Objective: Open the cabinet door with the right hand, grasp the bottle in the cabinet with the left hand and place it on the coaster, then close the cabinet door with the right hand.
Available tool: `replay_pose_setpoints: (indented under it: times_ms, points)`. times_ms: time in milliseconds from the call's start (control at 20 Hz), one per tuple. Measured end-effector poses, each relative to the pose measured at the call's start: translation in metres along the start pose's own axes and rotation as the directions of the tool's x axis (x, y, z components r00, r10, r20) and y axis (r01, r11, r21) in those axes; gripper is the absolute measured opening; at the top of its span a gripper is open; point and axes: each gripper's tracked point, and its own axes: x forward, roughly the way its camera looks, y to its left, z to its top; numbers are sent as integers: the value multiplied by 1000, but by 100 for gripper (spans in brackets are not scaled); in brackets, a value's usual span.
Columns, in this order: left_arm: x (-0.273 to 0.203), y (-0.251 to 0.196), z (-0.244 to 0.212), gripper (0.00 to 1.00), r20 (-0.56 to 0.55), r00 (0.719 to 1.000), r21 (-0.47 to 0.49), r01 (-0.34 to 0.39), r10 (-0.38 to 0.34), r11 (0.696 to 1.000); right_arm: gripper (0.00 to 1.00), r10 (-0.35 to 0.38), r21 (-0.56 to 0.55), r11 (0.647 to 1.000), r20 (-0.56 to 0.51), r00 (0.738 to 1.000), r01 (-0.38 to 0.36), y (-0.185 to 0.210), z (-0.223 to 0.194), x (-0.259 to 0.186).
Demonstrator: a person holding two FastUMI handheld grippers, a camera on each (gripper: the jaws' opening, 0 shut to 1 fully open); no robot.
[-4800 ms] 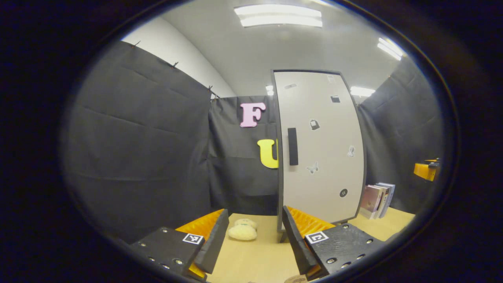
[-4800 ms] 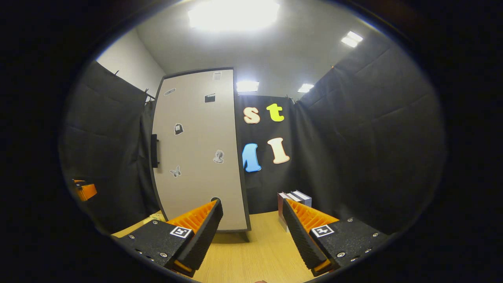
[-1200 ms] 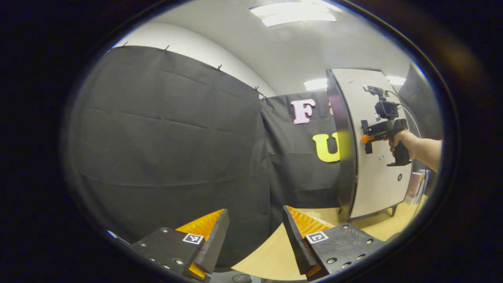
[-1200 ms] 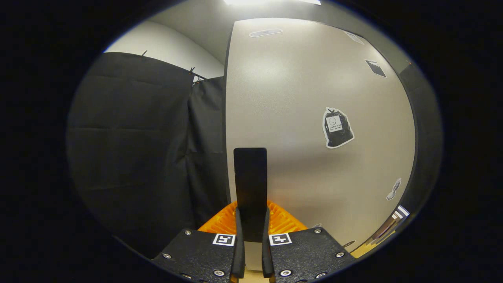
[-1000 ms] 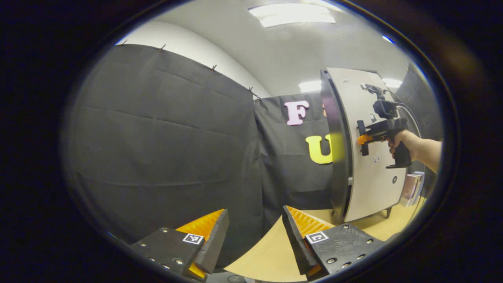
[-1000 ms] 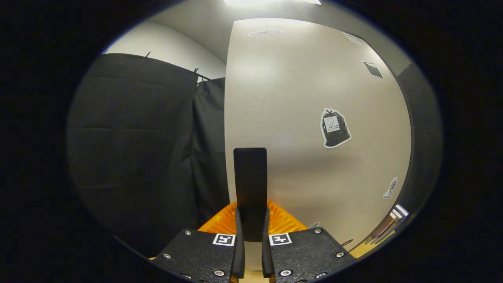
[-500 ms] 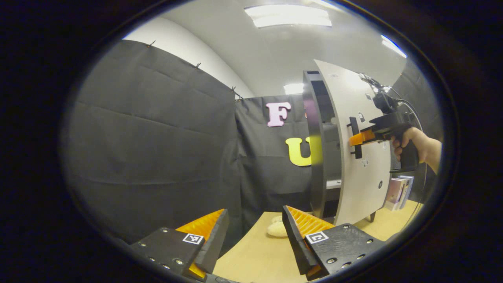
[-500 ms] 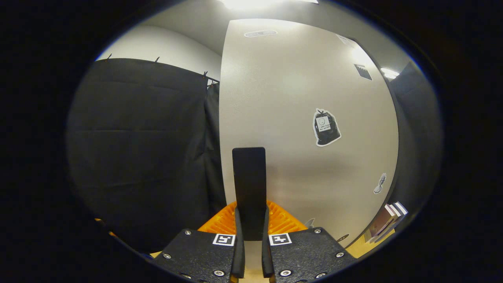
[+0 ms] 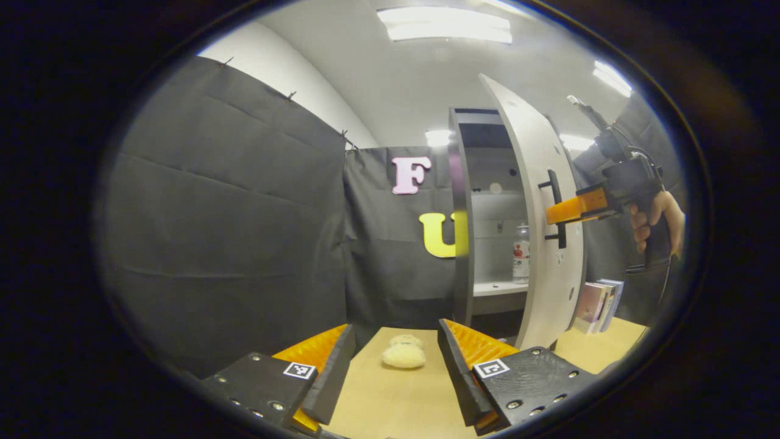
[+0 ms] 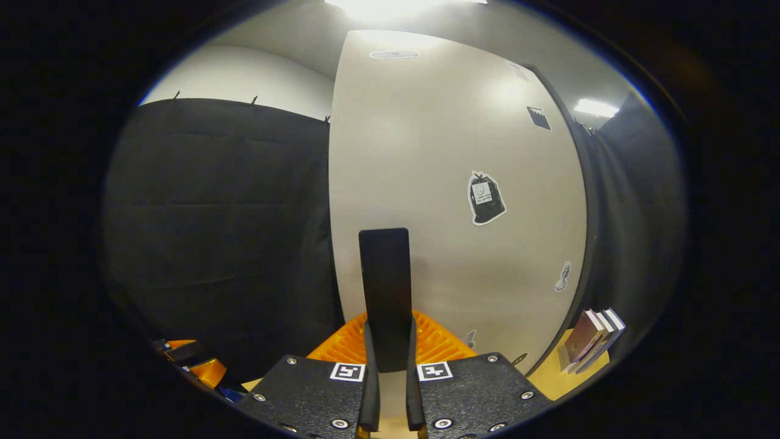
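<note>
The left gripper (image 9: 393,366) hovers low over the wooden table (image 9: 396,402) with its fingers spread wide and nothing between them, just as they stood half a second ago. Just beyond its fingertips, in front of the cabinet (image 9: 487,213), a pale plush toy (image 9: 403,355) lies on the table; it now sits nearer the middle of the left gripper view than before.

The right gripper (image 10: 388,341) is clamped on the black door handle (image 10: 385,292), both fingers pressing its sides, as in all the recent frames. In the left gripper view it shows beside the cabinet, with a hand (image 9: 655,222) around its grip, pulling at the handle on the cabinet door (image 9: 542,201).

The door has swung much farther out from the cabinet than half a second ago, when only a narrow gap showed. The inside is now plain: white shelves and, standing upright on the shelf (image 9: 496,286) at the right side of the cabinet's opening, the bottle (image 9: 521,253), clear with a red label. It was hidden behind the door before.

To the right of the cabinet, past the door's lower edge, a few books (image 9: 597,302) stand on the table. In the right gripper view the door face fills the middle with a sticker (image 10: 485,198) on it, and the books (image 10: 594,338) have come further into sight at its lower right.
</note>
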Motion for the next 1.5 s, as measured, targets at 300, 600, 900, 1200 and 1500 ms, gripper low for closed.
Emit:
replay_pose_setpoints:
  times_ms: [300,600,900,1200,1500]
  points:
    - [9,-54,9,78,5,998,10,65,-65,998,17,20,-2,1000,-4,1000,-20,-9,1,-16]
    - [21,-101,19,78,22,990,19,138,-139,990,17,6,-8,1000,5,1000,-6,-20,3,-30]
    - [22,-148,23,78,26,979,24,204,-205,979,17,-51,-8,999,14,999,51,-35,8,-71]
    - [21,-205,31,78,38,961,22,274,-275,961,16,-139,-2,990,21,990,139,-86,5,-103]
    - [18,-252,29,78,30,948,19,316,-317,948,11,-219,1,976,35,975,219,-137,6,-130]
